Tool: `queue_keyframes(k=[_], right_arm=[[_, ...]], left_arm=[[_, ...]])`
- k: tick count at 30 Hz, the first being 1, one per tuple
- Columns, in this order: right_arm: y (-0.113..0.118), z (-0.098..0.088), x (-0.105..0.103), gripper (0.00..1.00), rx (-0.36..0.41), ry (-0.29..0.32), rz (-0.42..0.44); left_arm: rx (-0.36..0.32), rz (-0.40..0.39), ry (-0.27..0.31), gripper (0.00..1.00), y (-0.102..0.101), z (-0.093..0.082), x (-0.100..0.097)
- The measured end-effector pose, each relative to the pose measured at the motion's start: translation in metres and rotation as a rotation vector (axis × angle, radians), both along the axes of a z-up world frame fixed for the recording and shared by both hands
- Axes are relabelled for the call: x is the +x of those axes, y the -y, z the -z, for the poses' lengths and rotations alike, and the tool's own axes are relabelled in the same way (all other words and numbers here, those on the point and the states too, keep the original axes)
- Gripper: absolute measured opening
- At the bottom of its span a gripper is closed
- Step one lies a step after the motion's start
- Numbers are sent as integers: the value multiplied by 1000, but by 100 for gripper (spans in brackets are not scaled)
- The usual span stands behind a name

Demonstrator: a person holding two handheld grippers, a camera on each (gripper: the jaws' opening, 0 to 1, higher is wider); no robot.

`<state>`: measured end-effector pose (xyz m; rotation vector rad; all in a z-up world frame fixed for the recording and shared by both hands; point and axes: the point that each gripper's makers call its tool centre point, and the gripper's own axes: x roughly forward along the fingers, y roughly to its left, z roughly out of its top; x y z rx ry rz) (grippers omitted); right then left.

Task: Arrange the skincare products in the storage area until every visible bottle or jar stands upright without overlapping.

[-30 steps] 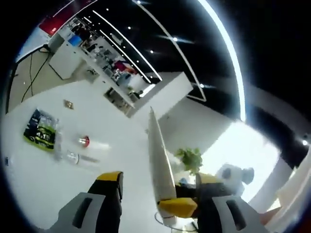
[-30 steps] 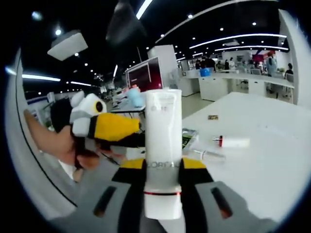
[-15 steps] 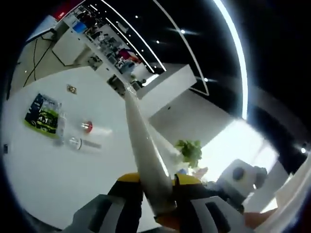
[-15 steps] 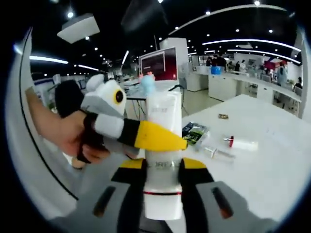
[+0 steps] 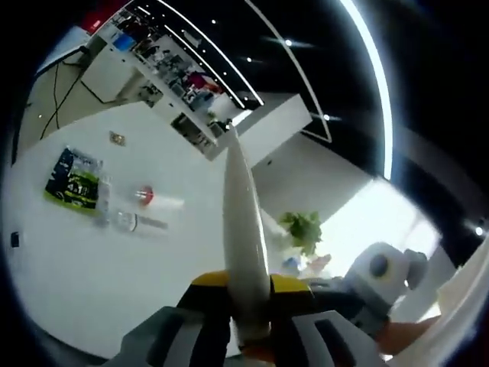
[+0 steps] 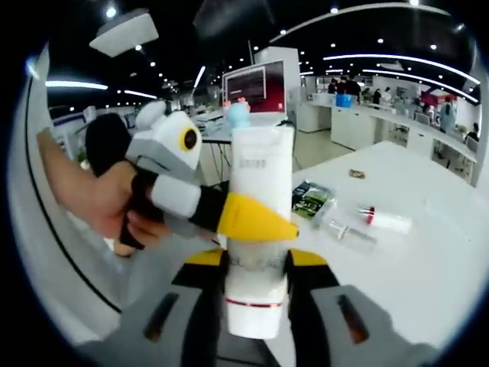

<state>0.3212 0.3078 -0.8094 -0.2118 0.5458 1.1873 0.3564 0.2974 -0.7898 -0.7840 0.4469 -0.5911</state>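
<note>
A white tube (image 6: 260, 176) with grey lettering stands upright between the jaws of my right gripper (image 6: 258, 264), which is shut on its lower end. My left gripper (image 6: 256, 220), held by a person's hand (image 6: 95, 200), reaches in from the left, and its yellow finger lies across the tube's front. In the left gripper view the same white tube (image 5: 243, 222) shows edge-on, and my left gripper (image 5: 248, 289) is shut on it with both yellow pads against its sides. The right gripper (image 5: 365, 284) shows just right of it.
On the white table (image 5: 69, 260) lie a green sachet (image 5: 74, 180), a small white tube with a red cap (image 5: 159, 201) and a clear vial (image 5: 136, 222). The same sachet (image 6: 309, 200), red-capped tube (image 6: 388, 221) and vial (image 6: 348, 232) lie beyond the held tube.
My left gripper has gone from open beside the white tube to shut on it. The right gripper has kept its hold on the tube throughout.
</note>
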Motion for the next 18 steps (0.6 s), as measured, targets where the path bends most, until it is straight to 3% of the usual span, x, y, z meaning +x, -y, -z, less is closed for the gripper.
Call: queue_keyframes(k=[5,14,18], right_arm=[[1,-2,3,31,14,-52,-5],[4,-4,1,32,11,-64,-48],[8,-3,-3,34,-4,-72,-72]], left_arm=[[6,5,3,15,0,-1,2],[40,52,36,14,2,-3,4],[22,66,44,14,2,-5,4]])
